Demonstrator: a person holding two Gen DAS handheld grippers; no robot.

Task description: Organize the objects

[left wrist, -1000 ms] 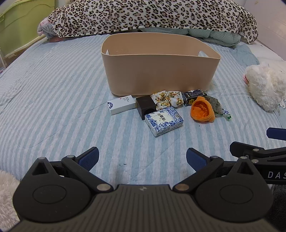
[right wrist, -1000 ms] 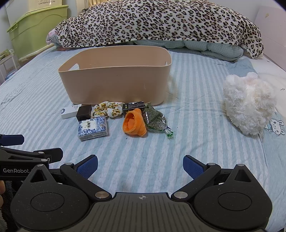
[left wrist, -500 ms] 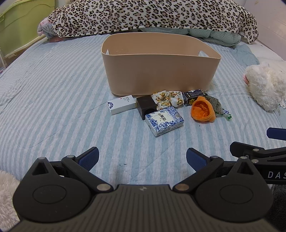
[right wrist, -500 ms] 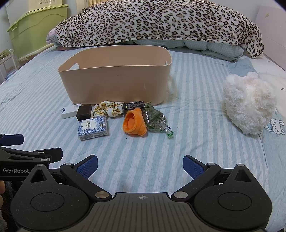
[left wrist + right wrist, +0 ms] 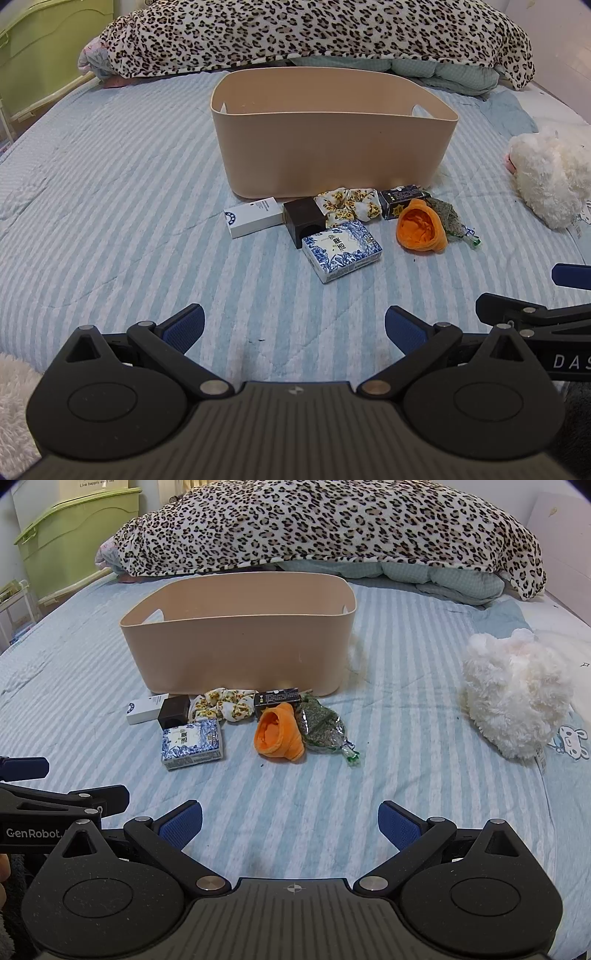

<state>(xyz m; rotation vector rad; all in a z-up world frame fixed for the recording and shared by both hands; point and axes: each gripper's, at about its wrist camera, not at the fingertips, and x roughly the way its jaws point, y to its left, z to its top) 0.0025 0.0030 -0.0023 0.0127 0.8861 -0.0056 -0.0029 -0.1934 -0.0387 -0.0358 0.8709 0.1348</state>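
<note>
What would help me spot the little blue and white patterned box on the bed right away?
Find the big beige tub in the middle of the striped bed; a row of small things lies along its front. The blue and white box sits just in front of that row, alone, nearest the grippers, covered in a porcelain-style floral print, unlike the plain white box.

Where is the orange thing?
The orange cloth lies on the striped bedsheet before the beige bin, between the blue-and-white box and a green packet.

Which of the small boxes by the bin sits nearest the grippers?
The blue-and-white patterned box. It lies in front of the white box, brown box and dark box, which line the bin.
</note>
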